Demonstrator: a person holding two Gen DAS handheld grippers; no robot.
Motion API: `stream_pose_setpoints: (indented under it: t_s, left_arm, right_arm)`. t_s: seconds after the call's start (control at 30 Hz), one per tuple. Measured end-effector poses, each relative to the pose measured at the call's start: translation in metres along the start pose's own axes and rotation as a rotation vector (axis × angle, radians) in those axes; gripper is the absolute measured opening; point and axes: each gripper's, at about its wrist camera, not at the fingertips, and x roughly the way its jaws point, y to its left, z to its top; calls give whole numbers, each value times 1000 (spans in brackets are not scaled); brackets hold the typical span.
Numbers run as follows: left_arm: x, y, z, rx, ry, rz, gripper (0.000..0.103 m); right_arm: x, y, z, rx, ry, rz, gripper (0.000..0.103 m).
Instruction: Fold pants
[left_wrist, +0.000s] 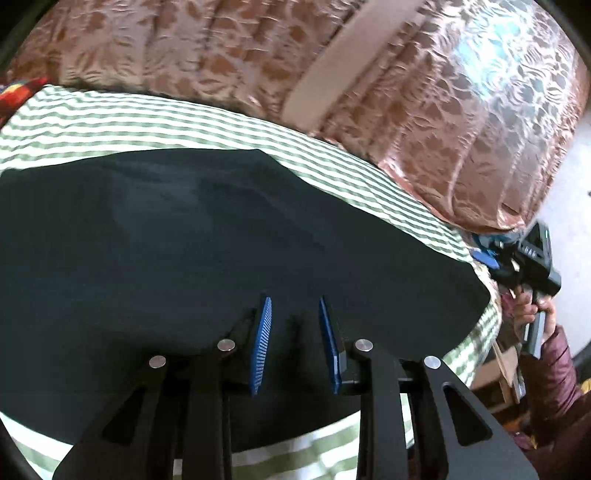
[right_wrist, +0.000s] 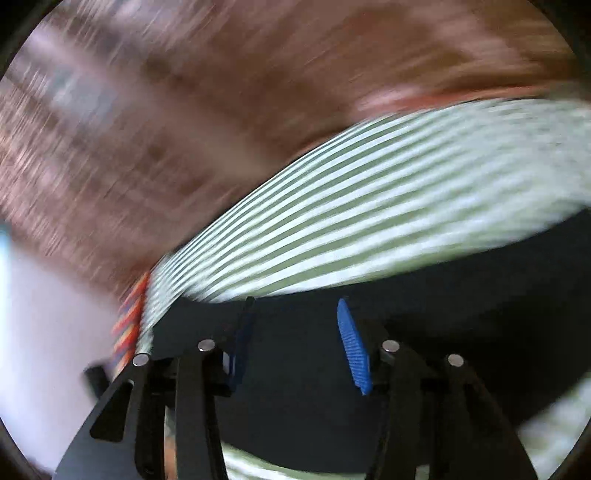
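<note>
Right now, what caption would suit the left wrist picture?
Open left gripper poised over dark pants spread on a green-striped sheet, right gripper at the far edge.

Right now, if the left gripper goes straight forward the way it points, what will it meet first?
Most likely the dark pants. The left gripper has its jaws open just above this cloth, which fills the view ahead of the fingers. Past it lies the green-striped sheet, then the brown floral cover. Depth is hard to judge.
</note>
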Motion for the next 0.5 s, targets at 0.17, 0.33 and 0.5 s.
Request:
stream_pose_setpoints:
  t_s: [0.17,0.33,0.5]
  left_arm:
    - [-5,13,-5,-10,-7,32,25]
    - [-7,27,-10,-3,3,46,25]
    - [-8,36,-14,-17,-1,24,25]
  right_arm:
    - [131,90,24,-124,251,228,45]
    - [230,131,43,-131,406,274,45]
    - [284,146,40,-158,513,243,38]
